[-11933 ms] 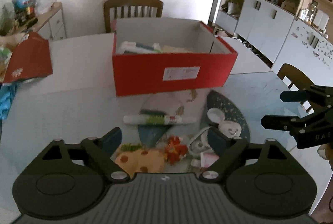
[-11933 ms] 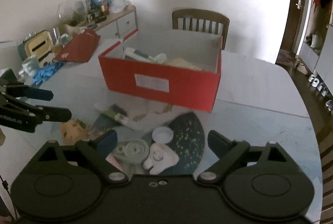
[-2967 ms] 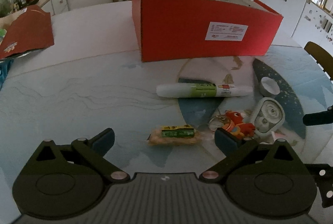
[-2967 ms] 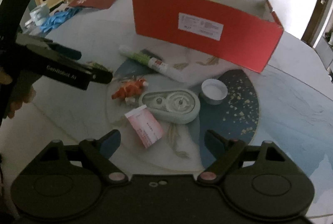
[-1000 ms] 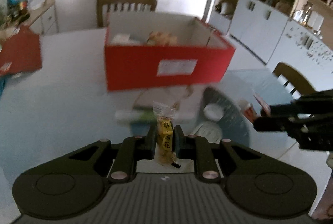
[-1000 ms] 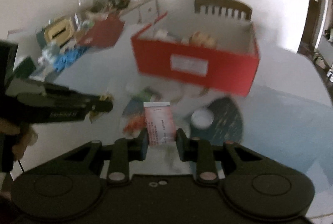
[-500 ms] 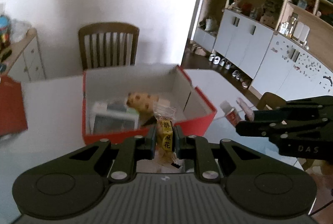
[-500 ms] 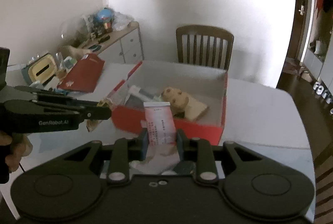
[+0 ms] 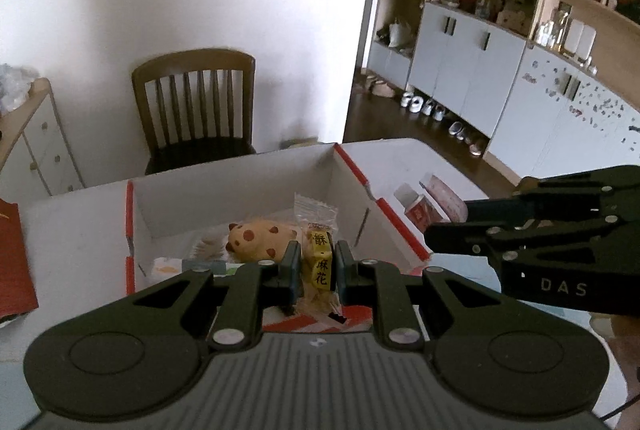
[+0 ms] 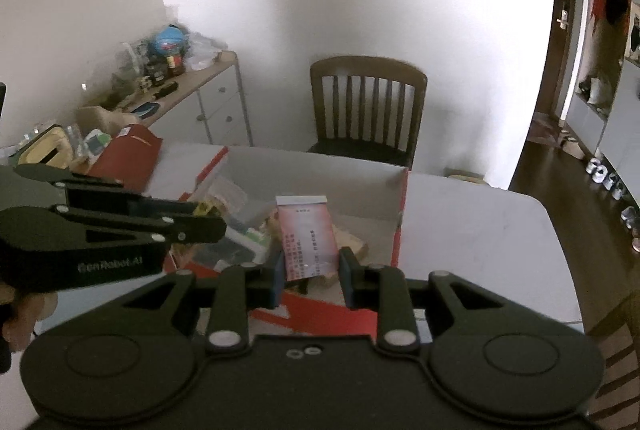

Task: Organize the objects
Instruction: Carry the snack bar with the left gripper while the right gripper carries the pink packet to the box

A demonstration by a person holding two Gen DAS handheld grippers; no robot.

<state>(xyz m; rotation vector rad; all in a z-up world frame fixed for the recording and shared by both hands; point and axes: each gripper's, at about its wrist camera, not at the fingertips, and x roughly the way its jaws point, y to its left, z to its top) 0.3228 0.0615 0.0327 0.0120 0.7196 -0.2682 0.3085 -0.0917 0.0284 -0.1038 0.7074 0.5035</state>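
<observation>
Left jaws: clamped on the yellow snack packet [image 9: 319, 262]. I hold it upright by its middle, so the clear crimped top stands free above the pads and can drop clean.
Right jaws: clamped on the pink sachet [image 10: 307, 238]. It stands on end, the white seal strip up, gripped low by its 2 edges.
Left gripper [image 9: 316, 266]: I have it pitched down over the near wall of the red box [image 9: 394, 226], the packet hanging above the open interior.
Right gripper [image 10: 312, 272]: same attitude, over the box's near right part. In the left wrist view its sachet sits just at the right-hand wall, so I judge it needs to come a little further in before release.
Why both loaded: 1 item per gripper, so I read this as a paired drop into the box. Neither item is in it yet.
Box contents: a tan spotted plush toy [image 9: 256, 238] toward the middle, a flat white-and-green package [image 9: 188, 264] at the near left corner, some clear wrapping beside it. Other contents too dim to name.
Box position: on the white table [image 10: 480, 230], open top, a wooden chair [image 9: 196, 106] behind it.
Risk: the light sachet may flutter onto the rim.
</observation>
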